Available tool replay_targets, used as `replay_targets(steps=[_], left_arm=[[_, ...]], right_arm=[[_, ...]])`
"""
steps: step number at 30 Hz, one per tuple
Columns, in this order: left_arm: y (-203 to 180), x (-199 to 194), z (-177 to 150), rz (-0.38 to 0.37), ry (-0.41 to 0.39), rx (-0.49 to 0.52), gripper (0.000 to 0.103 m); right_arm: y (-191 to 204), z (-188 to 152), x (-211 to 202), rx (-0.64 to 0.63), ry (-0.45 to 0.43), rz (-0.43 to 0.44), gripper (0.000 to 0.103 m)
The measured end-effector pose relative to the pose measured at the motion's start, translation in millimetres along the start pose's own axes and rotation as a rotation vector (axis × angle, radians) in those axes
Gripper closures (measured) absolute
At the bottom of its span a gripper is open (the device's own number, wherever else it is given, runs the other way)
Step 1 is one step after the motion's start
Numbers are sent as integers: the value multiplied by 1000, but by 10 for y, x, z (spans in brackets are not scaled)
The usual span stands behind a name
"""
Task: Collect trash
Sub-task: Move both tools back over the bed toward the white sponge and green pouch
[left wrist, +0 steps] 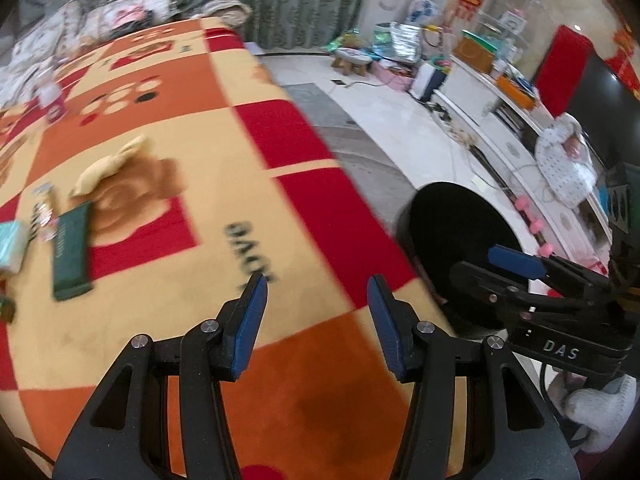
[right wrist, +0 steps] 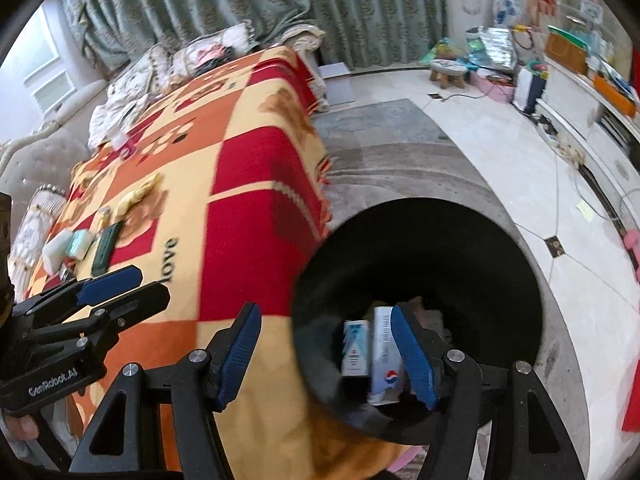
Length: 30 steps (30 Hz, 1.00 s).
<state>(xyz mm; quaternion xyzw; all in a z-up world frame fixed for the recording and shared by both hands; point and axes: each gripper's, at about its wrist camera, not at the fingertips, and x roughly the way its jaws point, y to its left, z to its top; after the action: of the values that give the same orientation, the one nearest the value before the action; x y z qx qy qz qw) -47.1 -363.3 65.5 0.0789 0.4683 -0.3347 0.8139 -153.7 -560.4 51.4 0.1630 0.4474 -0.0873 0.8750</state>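
1. Jaws of the left gripper (left wrist: 317,322) stood spread with nothing between them in the left wrist view, poised over the checked blanket (left wrist: 192,184) on the near side of the black bin (left wrist: 448,232).
2. Well away from the bin, at the blanket's far left, lay the remaining trash: a dark green packet (left wrist: 72,252), a pale crumpled wrapper (left wrist: 108,168), a small striped wrapper (left wrist: 43,212) and a tissue pack (left wrist: 12,246).
3. Beside the bin's rim, the right gripper (left wrist: 516,262) showed from the side in this view; its jaw gap could not be judged here.
4. From the right wrist view, the right gripper (right wrist: 334,354) also had its jaws apart and empty, directly above the bin's (right wrist: 500,248) mouth.
5. Inside the bin lay a blue-and-white carton (right wrist: 354,350) and a white box with a round logo (right wrist: 384,360), so both seemed freshly dropped.
6. Left of the bin, the left gripper (right wrist: 108,284) pointed toward the green packet (right wrist: 105,246) and white packs (right wrist: 66,248).
7. Judged step: release done, return for more. Next move probably called for carrying an empty gripper back across the blanket and lowering wide jaws onto one flat item.
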Motion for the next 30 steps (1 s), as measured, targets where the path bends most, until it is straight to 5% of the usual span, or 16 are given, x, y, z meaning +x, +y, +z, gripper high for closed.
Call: replay_targets(steps=[20, 30], left_arm=[[1888, -682, -526, 254, -31, -279, 52], [2731, -1197, -416, 298, -132, -425, 48]], right_arm=[[1691, -98, 677, -234, 144, 176, 34], [2388, 126, 934, -308, 160, 233, 31]])
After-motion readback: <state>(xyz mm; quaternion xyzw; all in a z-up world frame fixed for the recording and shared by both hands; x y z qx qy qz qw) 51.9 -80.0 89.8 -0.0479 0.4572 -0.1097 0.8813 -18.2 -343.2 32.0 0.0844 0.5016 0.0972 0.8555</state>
